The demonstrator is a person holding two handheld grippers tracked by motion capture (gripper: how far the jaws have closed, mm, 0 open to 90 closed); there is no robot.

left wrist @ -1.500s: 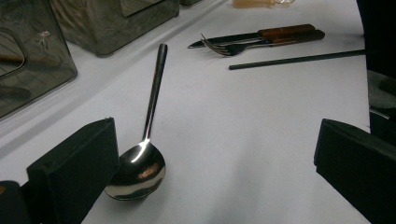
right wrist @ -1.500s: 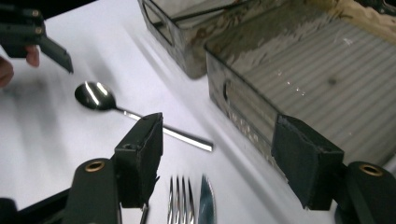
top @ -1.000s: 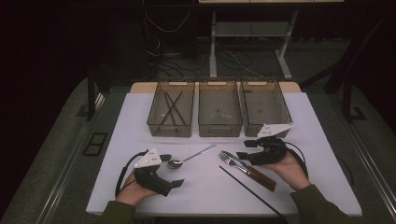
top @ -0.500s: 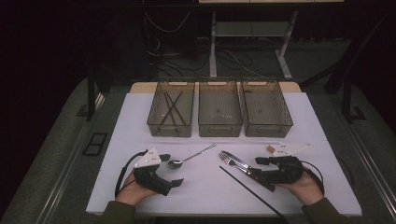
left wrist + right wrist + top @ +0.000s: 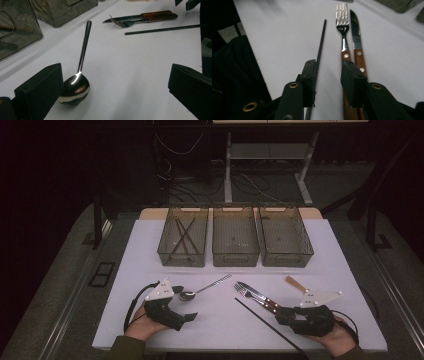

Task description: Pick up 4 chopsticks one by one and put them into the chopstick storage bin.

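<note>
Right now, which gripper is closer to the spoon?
Left. The left gripper sits right by the spoon, its bowl beside one jaw. The right gripper is off by the fork.

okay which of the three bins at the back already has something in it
The left bin: dark chopsticks lie crossed inside it. The middle bin and the right bin look bare by comparison.

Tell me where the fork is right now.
In the high view the fork lies on the table's right half, side by side with the knife, its handle end at the right gripper.
</note>
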